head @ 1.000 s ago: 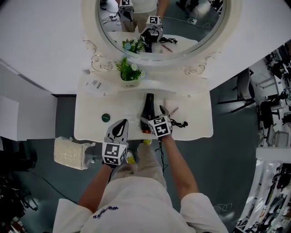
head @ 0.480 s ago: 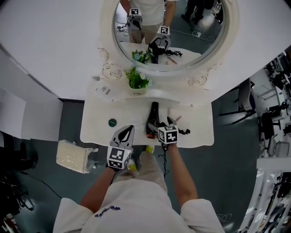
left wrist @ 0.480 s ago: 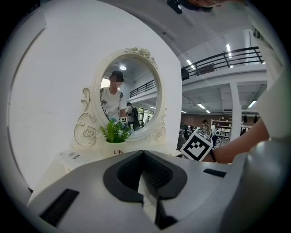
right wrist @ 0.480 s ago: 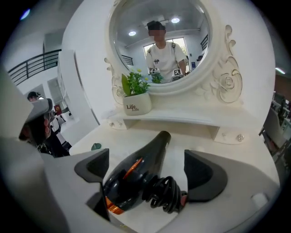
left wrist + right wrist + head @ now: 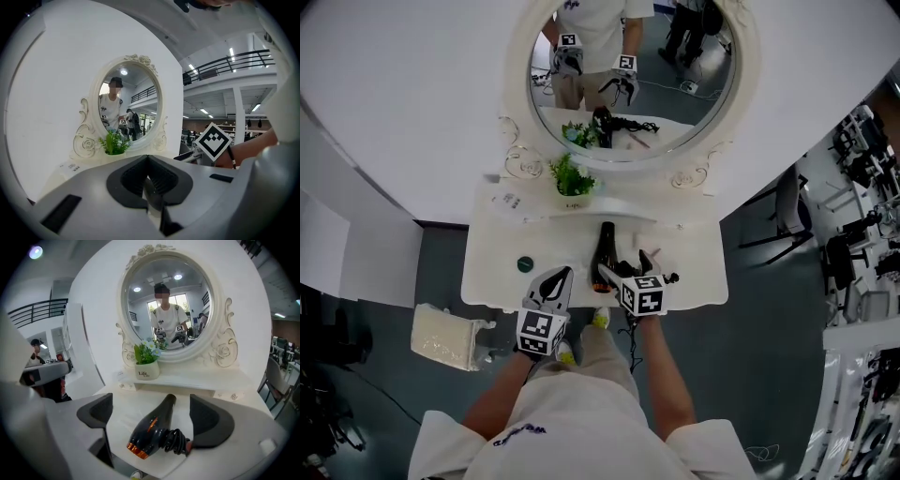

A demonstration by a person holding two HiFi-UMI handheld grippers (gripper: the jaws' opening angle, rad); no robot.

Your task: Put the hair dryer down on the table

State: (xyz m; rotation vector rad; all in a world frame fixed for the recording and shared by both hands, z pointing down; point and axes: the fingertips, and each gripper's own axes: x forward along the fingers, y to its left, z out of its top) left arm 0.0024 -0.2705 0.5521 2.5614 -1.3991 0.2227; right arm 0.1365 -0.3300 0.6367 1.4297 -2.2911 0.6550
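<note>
grey left gripper [image 5: 149, 185] hovering at the near table edge with its jaws pressed together on nothing, right gripper [image 5: 152, 414] hanging with its jaws spread wide, black hair dryer [image 5: 149, 431] lying on the white table [image 5: 696, 274] just beyond them, cord bunched beside it, potted plant [image 5: 572, 178] and oval mirror [image 5: 684, 56] standing behind

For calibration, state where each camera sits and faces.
Head view: on the head, looking steeply down at table, hair dryer, left claw, right claw, forearms.
Left gripper view: on the left claw, jaws together, facing the mirror; right forearm at right.
Right gripper view: on the right claw, jaws apart, facing the hair dryer.
Shared: all show mirror and plant.
</note>
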